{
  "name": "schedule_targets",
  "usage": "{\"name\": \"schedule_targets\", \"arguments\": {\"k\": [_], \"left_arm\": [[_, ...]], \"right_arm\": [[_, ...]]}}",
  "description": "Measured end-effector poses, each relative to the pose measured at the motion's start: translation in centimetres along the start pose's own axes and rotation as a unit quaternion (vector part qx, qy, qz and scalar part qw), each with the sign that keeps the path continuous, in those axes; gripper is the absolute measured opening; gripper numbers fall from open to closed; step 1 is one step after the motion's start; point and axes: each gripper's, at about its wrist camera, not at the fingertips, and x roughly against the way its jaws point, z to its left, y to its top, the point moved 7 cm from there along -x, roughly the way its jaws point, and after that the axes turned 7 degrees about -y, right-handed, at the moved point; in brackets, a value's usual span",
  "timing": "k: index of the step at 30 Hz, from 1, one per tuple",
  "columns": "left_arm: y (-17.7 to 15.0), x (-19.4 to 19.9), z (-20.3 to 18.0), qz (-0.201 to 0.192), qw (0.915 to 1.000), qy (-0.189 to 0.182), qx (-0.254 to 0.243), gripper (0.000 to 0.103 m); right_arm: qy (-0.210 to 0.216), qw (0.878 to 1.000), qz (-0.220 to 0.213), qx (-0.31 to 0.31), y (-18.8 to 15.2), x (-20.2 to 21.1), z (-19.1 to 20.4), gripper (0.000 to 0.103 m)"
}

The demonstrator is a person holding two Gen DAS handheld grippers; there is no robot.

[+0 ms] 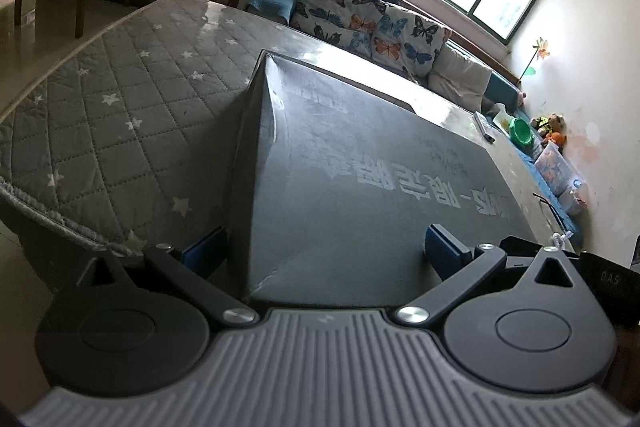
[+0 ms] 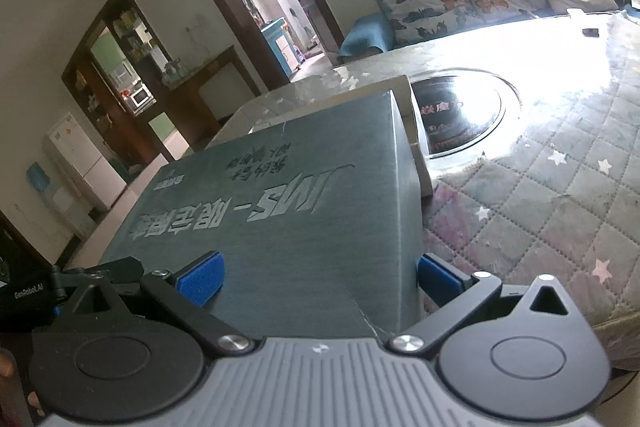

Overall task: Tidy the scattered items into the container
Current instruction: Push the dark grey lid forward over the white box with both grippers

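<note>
L gripper (image 1: pixel 326 251): jaws spread wide, blue pads (image 1: pixel 440 247) straddling one corner of the grey lidded box (image 1: pixel 360 167); pad at 9 o'clock sits beside the box's side wall, pad at 3 o'clock over the lid top. Contact: cannot tell.

R gripper (image 2: pixel 320 279): jaws also spread, blue pads (image 2: pixel 202 279) either side of the opposite near corner; 9 o'clock pad over the printed lid (image 2: pixel 280 207), 3 o'clock pad beside the side wall. Contact unclear.

Box sits on quilted star-print table cover (image 1: pixel 120 115), near the table's near edge. In R view, lid edge runs toward 12 o'clock; a paler box rim (image 2: pixel 418 147) shows past it at 1 o'clock, just beside a round dark inset hob (image 2: pixel 460 115).

Open room: bare cover at 9–11 o'clock in L view; at 2–4 o'clock in R view. Butterfly-print cushions (image 1: pixel 360 19) well apart, beyond far table edge. Small dark object (image 2: pixel 591 33) near far edge, R view.
</note>
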Motion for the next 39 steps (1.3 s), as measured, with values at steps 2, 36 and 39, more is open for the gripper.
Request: {"name": "schedule_targets", "arguments": {"k": [2, 36, 39], "left_arm": [[-0.3, 0.1, 0.2, 0.002, 1.0, 0.001, 0.004, 0.103], [-2.3, -2.6, 2.0, 0.105, 0.9924, 0.028, 0.058, 0.103], [-2.4, -2.8, 2.2, 0.11, 0.9913, 0.031, 0.064, 0.103]], "right_arm": [[-0.001, 1.0, 0.001, 0.003, -0.4, 0.2, 0.2, 0.103], [-0.017, 0.998, 0.065, -0.021, -2.2, -2.8, -1.6, 0.103], [-0.019, 0.997, 0.072, -0.013, -2.0, -3.1, -1.5, 0.103]]}}
